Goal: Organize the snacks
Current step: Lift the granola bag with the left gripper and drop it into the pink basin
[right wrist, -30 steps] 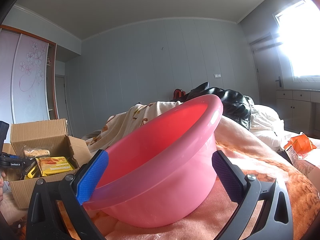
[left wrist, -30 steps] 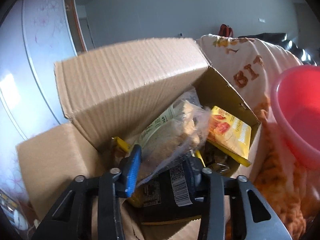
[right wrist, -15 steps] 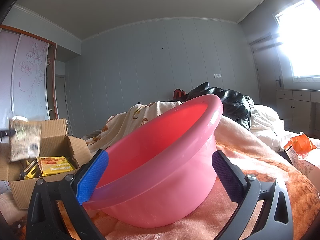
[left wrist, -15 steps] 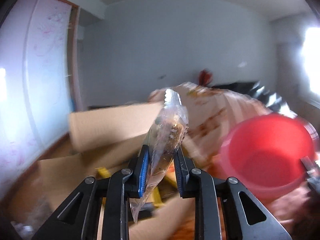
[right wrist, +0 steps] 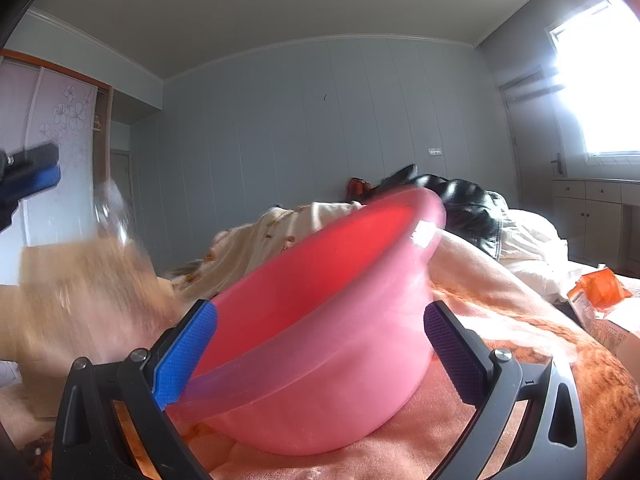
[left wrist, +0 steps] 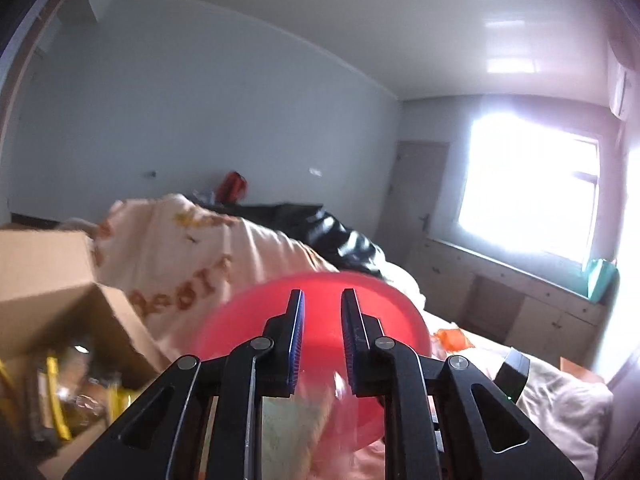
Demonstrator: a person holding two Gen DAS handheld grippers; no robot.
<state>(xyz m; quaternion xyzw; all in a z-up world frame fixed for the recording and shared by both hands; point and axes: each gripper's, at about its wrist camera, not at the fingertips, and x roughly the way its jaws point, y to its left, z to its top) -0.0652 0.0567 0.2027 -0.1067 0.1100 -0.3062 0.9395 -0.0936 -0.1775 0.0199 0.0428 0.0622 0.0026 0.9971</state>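
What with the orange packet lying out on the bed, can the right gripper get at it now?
Probably not directly: the pink basin sits between the jaws of the right gripper, and the orange packet lies off to its side.

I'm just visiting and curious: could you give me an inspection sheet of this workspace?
Surface: orange blanket on a bed.
Job's things: pink basin, tilted; cardboard box holding snack packs; clear snack bag, blurred.
Clutter: black jacket; orange packet.
Grippers: left gripper fingers have just been closing, tips bare, bag blurred below them, grip unclear; right gripper open, fingers either side of the basin.
Cables: nothing seen.
Surroundings: bright window; wardrobe.
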